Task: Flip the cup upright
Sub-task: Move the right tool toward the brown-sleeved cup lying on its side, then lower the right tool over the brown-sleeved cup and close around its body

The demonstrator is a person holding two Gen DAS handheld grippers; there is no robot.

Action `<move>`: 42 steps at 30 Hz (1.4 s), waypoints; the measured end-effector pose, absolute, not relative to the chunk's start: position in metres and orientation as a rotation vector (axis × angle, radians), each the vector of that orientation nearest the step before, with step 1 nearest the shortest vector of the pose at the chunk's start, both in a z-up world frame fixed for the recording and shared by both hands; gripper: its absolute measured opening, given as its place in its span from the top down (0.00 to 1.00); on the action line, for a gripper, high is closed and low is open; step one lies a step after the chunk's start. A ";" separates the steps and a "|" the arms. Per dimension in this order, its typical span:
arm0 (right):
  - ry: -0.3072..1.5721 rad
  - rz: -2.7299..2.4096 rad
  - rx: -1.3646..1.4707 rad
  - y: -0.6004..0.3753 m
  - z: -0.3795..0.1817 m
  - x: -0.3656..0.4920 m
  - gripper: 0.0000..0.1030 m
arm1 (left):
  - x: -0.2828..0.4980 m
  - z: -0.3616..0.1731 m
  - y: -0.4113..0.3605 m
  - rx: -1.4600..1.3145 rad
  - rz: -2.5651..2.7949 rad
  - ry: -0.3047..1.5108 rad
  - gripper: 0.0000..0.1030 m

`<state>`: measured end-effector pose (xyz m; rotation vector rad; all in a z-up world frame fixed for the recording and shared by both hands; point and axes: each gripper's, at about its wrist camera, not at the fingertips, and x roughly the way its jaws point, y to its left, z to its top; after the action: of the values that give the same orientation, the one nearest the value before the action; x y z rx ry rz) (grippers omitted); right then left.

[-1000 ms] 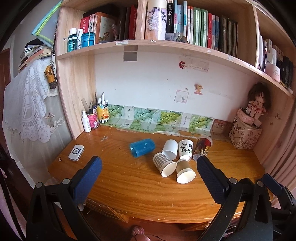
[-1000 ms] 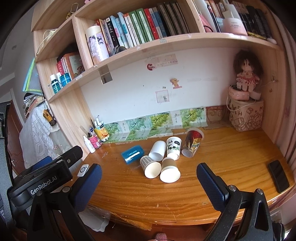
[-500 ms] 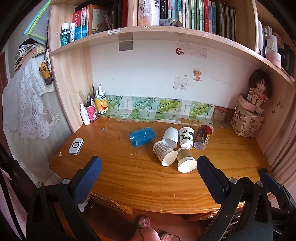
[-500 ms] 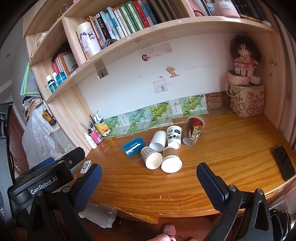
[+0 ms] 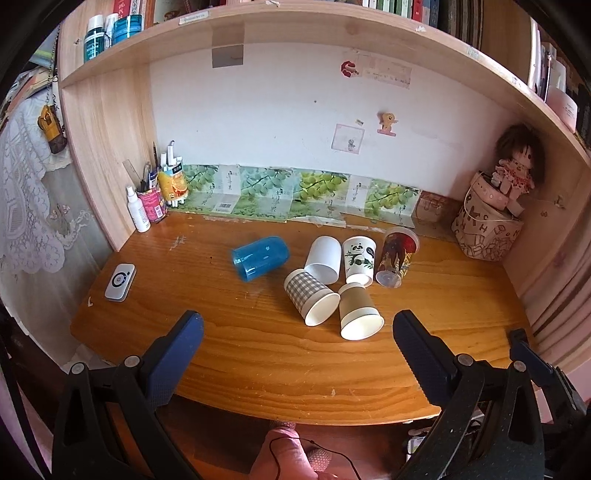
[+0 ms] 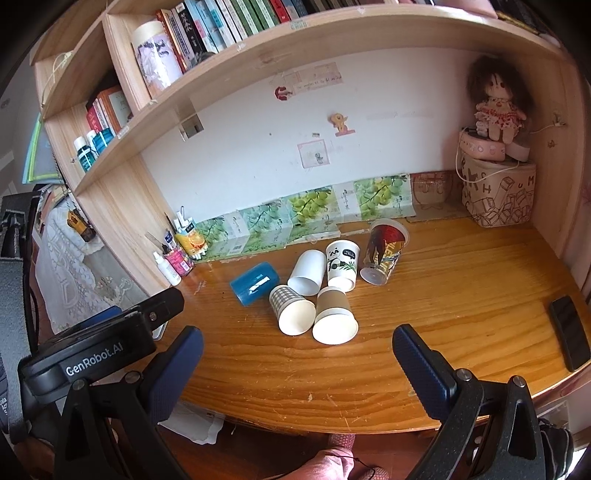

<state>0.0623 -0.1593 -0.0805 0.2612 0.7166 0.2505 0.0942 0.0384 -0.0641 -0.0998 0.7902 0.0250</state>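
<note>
Several cups lie on their sides in a cluster on the wooden desk (image 5: pixel 258 354): a blue plastic cup (image 5: pixel 260 257), a plain white cup (image 5: pixel 323 257), a panda cup (image 5: pixel 358 260), a red printed clear cup (image 5: pixel 397 257), a checked cup (image 5: pixel 310 301) and a brown cup (image 5: pixel 358 310). The right wrist view shows the blue cup (image 6: pixel 255 282), checked cup (image 6: pixel 291 310) and brown cup (image 6: pixel 334 314). My left gripper (image 5: pixel 297 332) is open and empty, over the desk's front edge. My right gripper (image 6: pixel 297 343) is open and empty too, short of the cups.
A white device (image 5: pixel 120 282) lies at the desk's left. A pen pot and bottles (image 5: pixel 147 203) stand at the back left. A basket with a doll (image 5: pixel 491 225) stands back right. A black phone (image 6: pixel 569 338) lies at the right edge. A shelf (image 5: pixel 295 22) hangs overhead.
Both grippers have moved forward and lower toward the desk, so the cups look larger and the bookshelf has slid up out of view. The cups have not moved.
</note>
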 end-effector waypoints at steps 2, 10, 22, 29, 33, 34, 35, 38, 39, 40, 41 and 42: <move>0.739 0.242 0.261 -0.158 -0.083 0.072 0.01 | 0.106 -0.069 0.038 -0.106 0.014 0.807 0.01; 0.856 0.222 0.209 -0.144 -0.099 0.119 0.01 | 0.158 -0.090 0.045 -0.115 -0.002 0.886 0.01; 1.108 0.181 0.184 -0.120 -0.150 0.187 0.00 | 0.221 -0.126 0.063 -0.032 -0.009 0.986 0.01; 1.246 0.139 0.167 -0.108 -0.187 0.221 0.00 | 0.251 -0.142 0.071 -0.011 -0.007 1.050 0.01; 1.324 0.114 0.179 -0.105 -0.208 0.236 0.00 | 0.265 -0.150 0.073 0.025 -0.017 1.075 0.01; 1.334 0.111 0.183 -0.104 -0.212 0.239 0.00 | 0.268 -0.152 0.075 0.029 -0.022 1.083 0.01; 1.343 0.105 0.185 -0.103 -0.216 0.243 0.00 | 0.271 -0.154 0.075 0.031 -0.027 1.091 0.01; 1.357 0.096 0.176 -0.100 -0.227 0.251 0.01 | 0.280 -0.160 0.077 0.038 -0.039 1.115 0.01; 1.362 0.094 0.174 -0.099 -0.230 0.255 0.01 | 0.282 -0.161 0.077 0.040 -0.044 1.123 0.01; 1.368 0.091 0.170 -0.098 -0.233 0.257 0.01 | 0.284 -0.162 0.077 0.040 -0.049 1.132 0.01; 1.373 0.089 0.165 -0.097 -0.237 0.259 0.03 | 0.287 -0.164 0.077 0.036 -0.059 1.143 0.01; 1.381 0.088 0.156 -0.095 -0.241 0.262 0.06 | 0.290 -0.165 0.078 0.030 -0.068 1.153 0.01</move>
<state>0.2618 -0.0951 -0.2410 0.1556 1.3814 0.0882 0.2895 0.0784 -0.1648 0.0296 1.1529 -0.0682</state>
